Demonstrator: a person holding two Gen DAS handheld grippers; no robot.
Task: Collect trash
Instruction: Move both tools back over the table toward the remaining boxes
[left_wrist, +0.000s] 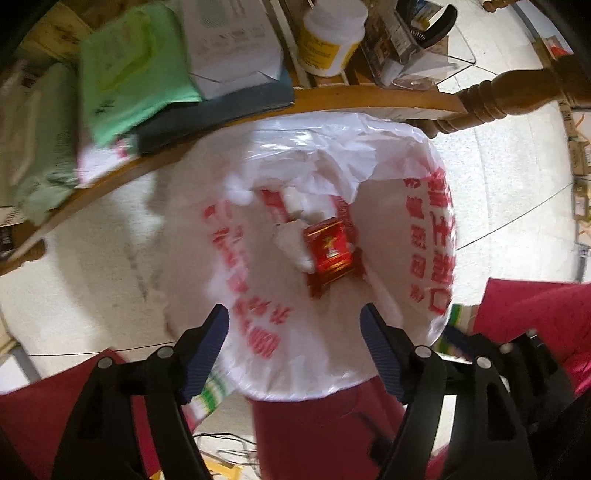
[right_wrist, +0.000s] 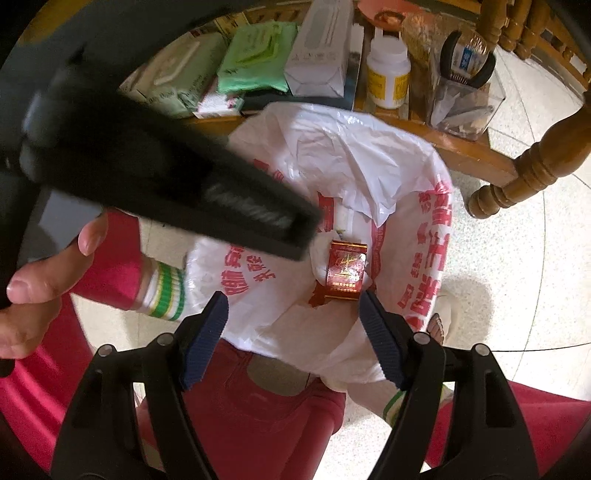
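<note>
A trash bin lined with a white plastic bag with red print (left_wrist: 424, 236) (right_wrist: 424, 236) stands on the floor below both grippers. Inside lie a red cigarette pack (left_wrist: 328, 251) (right_wrist: 345, 269) and crumpled white tissue (left_wrist: 291, 243). My left gripper (left_wrist: 293, 332) is open and empty above the bin's near rim. My right gripper (right_wrist: 293, 321) is open and empty, also above the bin. The left gripper's black body (right_wrist: 166, 184) crosses the right wrist view, blurred, at the upper left.
A low wooden shelf (left_wrist: 369, 98) behind the bin holds green wipe packs (right_wrist: 255, 55), a white box (right_wrist: 317, 48), a white bottle with yellow label (right_wrist: 388, 74) and a clear holder (right_wrist: 465, 99). A turned wooden leg (right_wrist: 535, 166) stands right. The person's red trousers (right_wrist: 258, 406) lie below.
</note>
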